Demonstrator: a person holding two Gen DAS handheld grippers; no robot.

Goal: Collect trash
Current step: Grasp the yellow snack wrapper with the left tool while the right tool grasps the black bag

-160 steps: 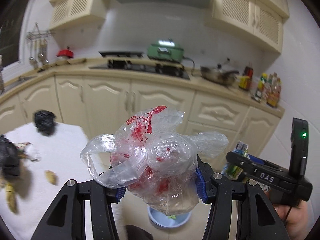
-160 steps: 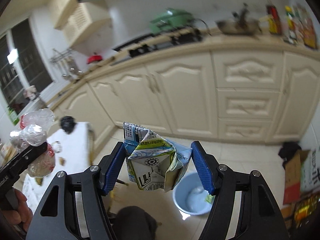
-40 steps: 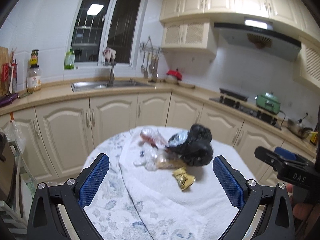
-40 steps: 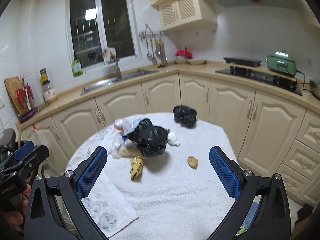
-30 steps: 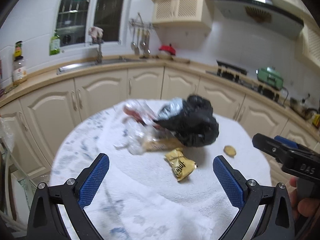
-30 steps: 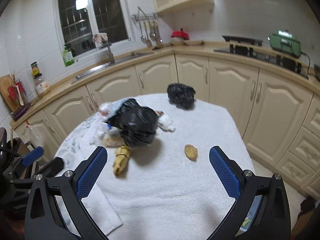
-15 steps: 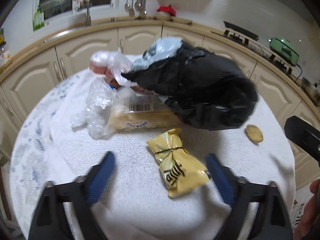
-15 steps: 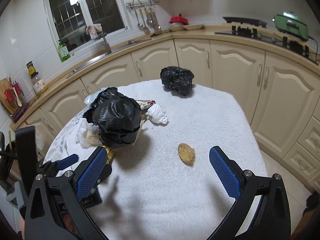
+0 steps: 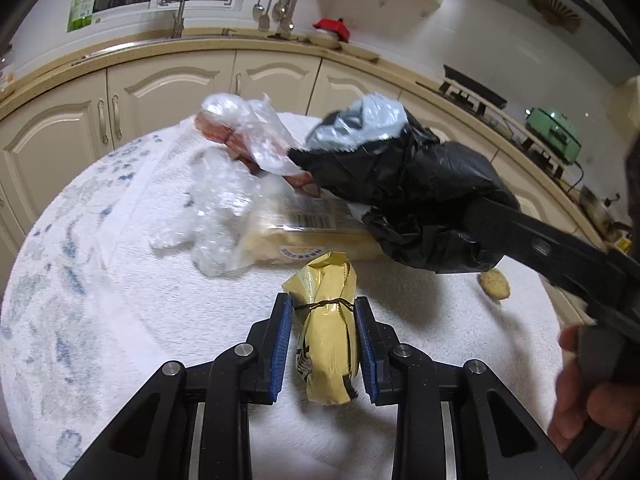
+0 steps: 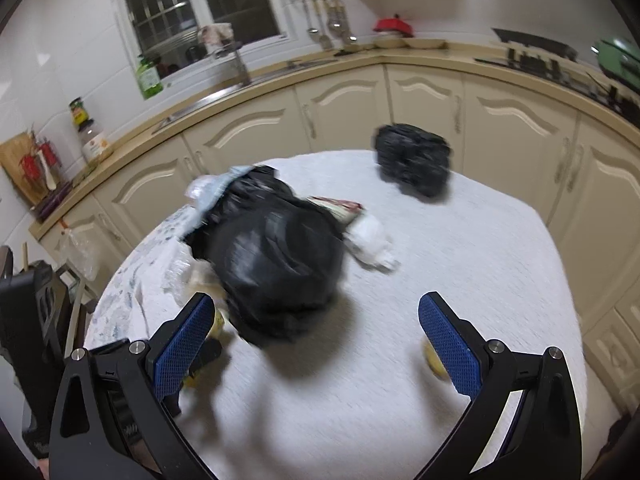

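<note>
My left gripper [image 9: 323, 312] is shut on a crumpled yellow wrapper [image 9: 326, 328] lying on the white-towelled round table [image 9: 120, 300]. Behind it lie a big black trash bag [image 9: 404, 200], clear plastic bags [image 9: 224, 208] and a packaged bread loaf [image 9: 304, 236]. My right gripper [image 10: 316, 340] is open and empty, with its jaws wide apart just in front of the big black bag [image 10: 276, 260]. A smaller black bag [image 10: 412, 164] sits at the table's far side. A white crumpled tissue [image 10: 372, 240] lies beside the big bag.
A small brown scrap [image 9: 495, 285] lies on the table right of the big bag; it also shows by my right finger [image 10: 434, 358]. Cream kitchen cabinets [image 10: 344, 116] and a counter with a sink curve behind the table.
My left gripper has dropped to the table and shut on the yellow wrapper. My right gripper has moved closer to the big black bag and stays open.
</note>
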